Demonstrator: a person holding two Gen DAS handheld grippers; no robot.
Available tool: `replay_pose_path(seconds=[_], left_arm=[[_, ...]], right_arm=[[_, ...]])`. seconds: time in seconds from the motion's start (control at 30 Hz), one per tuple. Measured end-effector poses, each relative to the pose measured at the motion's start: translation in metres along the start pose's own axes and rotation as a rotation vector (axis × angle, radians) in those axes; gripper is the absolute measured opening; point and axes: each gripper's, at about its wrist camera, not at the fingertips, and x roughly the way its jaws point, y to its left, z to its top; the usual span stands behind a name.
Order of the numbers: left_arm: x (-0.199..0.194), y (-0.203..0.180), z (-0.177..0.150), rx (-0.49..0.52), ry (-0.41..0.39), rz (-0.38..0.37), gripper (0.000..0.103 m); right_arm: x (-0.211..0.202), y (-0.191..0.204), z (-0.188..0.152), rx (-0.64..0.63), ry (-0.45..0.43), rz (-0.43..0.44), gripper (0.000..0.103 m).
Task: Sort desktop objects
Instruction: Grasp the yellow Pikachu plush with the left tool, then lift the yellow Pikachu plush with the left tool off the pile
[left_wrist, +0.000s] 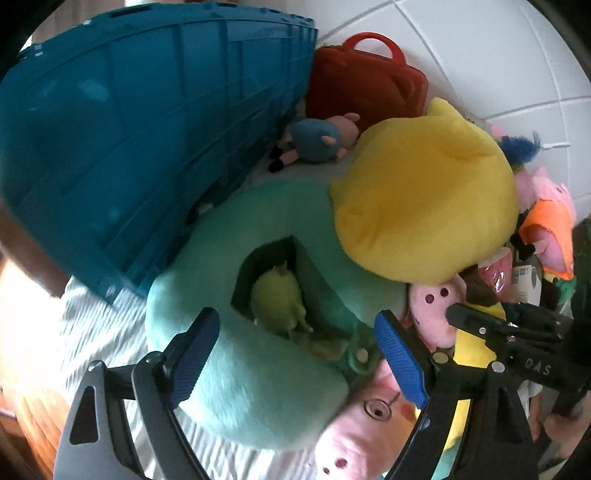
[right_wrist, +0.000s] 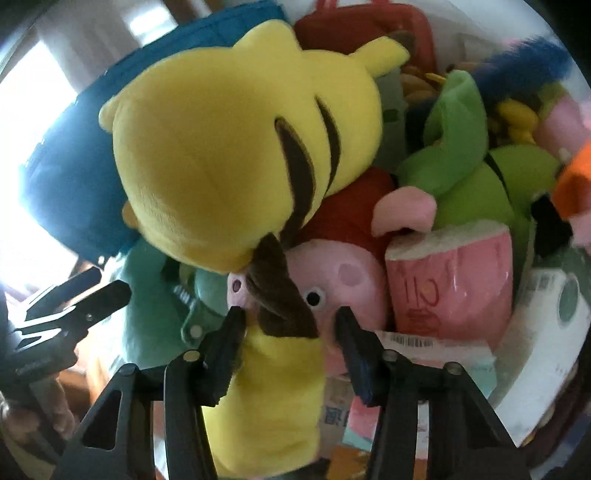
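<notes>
A: While the pile sits thick with soft toys, the left gripper (left_wrist: 297, 354) hangs over the teal neck pillow (left_wrist: 236, 362), jaws spread wide, blue pads on either side of one arm of it. Pressing or not? I can't tell.

B: And in the pillow's hollow lies a small green plush (left_wrist: 279, 301). Over on the right side?

A: The right gripper (right_wrist: 290, 323) stands partly closed around the yellow plush's tail (right_wrist: 275, 384), brown tip between the fingers. The near pad touches the yellow cloth; the far one sits against the pink pig's face (right_wrist: 332, 291).

B: So no firm hold that I can swear to.

A: Right. The big yellow plush (left_wrist: 424, 192) lies on top of the heap, overlapping the pillow. Behind stands the blue crate (left_wrist: 147, 129), a red case (left_wrist: 365, 88) beside it.

B: Another pig toy (left_wrist: 362, 428) lies under the left jaws, a pink packet (right_wrist: 450, 280) at right.
</notes>
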Motion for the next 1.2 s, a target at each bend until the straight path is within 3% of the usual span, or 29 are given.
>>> replay_pose_path(seconds=[0.03, 0.07, 0.23, 0.37, 0.47, 0.57, 0.7, 0.8, 0.87, 1.07, 1.2], left_arm=[[0.001, 0.000, 0.001, 0.007, -0.001, -0.013, 0.086], [0.001, 0.000, 0.003, 0.018, -0.004, -0.026, 0.086], [0.000, -0.024, 0.003, 0.076, -0.016, -0.082, 0.086], [-0.011, -0.048, -0.005, 0.115, -0.031, -0.110, 0.086], [-0.024, -0.062, -0.009, 0.140, -0.037, -0.126, 0.086], [-0.037, -0.076, -0.006, 0.176, -0.073, -0.144, 0.086], [-0.041, -0.098, 0.011, 0.241, -0.092, -0.207, 0.092], [-0.032, -0.113, 0.023, 0.294, -0.095, -0.291, 0.097], [-0.023, -0.129, 0.027, 0.364, -0.073, -0.334, 0.097], [0.003, -0.171, 0.027, 0.555, -0.027, -0.407, 0.097], [0.012, -0.180, 0.016, 0.642, -0.002, -0.447, 0.097]], right_arm=[[-0.007, -0.001, -0.003, 0.020, -0.029, -0.018, 0.022], [-0.016, -0.004, -0.006, 0.033, -0.053, -0.045, 0.014], [-0.049, -0.033, -0.026, 0.084, -0.080, -0.161, 0.014], [-0.067, -0.059, -0.042, 0.088, -0.101, -0.330, 0.014], [-0.098, -0.097, -0.058, 0.168, -0.147, -0.421, 0.014], [-0.129, -0.133, -0.074, 0.267, -0.185, -0.431, 0.014], [-0.151, -0.166, -0.098, 0.353, -0.185, -0.567, 0.014], [-0.168, -0.202, -0.120, 0.519, -0.244, -0.479, 0.015], [-0.171, -0.205, -0.128, 0.582, -0.282, -0.431, 0.017], [-0.172, -0.197, -0.143, 0.698, -0.348, -0.467, 0.053], [-0.208, -0.174, -0.176, 0.782, -0.424, -0.506, 0.092]])
